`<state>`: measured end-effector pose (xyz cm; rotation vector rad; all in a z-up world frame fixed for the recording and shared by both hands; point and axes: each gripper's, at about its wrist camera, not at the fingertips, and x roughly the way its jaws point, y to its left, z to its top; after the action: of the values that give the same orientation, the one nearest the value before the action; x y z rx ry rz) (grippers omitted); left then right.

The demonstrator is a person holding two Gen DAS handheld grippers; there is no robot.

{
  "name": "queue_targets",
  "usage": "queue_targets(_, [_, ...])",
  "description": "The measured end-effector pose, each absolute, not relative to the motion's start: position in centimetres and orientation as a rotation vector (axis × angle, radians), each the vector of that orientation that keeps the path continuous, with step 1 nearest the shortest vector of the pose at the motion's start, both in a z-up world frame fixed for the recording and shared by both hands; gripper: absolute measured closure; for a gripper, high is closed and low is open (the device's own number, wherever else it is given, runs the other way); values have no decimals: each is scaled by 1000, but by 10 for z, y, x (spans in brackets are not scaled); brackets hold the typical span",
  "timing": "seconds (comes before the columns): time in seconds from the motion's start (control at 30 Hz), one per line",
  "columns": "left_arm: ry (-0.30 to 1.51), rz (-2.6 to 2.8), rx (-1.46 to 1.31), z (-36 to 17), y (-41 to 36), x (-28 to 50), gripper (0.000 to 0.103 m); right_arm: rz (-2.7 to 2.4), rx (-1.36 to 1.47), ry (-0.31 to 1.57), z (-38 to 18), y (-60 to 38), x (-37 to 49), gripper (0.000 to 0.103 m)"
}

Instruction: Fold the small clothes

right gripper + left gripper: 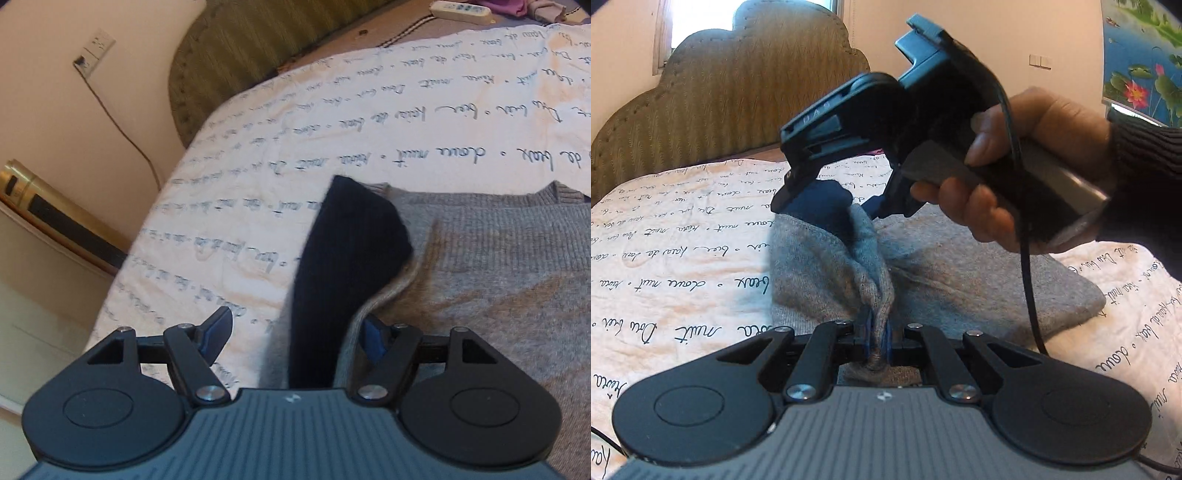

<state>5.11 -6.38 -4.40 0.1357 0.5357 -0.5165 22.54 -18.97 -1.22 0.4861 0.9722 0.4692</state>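
A grey knit sweater (960, 273) lies on the bed; it also shows in the right wrist view (498, 258). Its sleeve ends in a dark navy cuff (822, 201), also seen in the right wrist view (343, 266). My left gripper (878, 343) is shut on a bunched grey fold of the sweater. My right gripper (846, 201) is open over the navy cuff; in its own view (295, 334) the fingers stand wide apart on either side of the cuff.
A white bedspread with black script (683, 236) covers the bed. An olive padded headboard (720, 92) stands behind. A power strip (461, 9) and pink cloth lie at the far edge. A gold-trimmed unit (55, 218) stands beside the bed.
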Motion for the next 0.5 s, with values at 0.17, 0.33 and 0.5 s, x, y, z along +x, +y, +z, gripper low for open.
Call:
queue_targets(0.17, [542,-522,147,-46,-66,54,97,440,473,967,-25,-199,233,30])
queue_targets(0.33, [540,-526,155,-42,-70,53,97,453,458,924,-31,-207,243,83])
queue_targets(0.5, [530,-568,154,-34,-85,50,97,494,408,867,-21,-219,235,90])
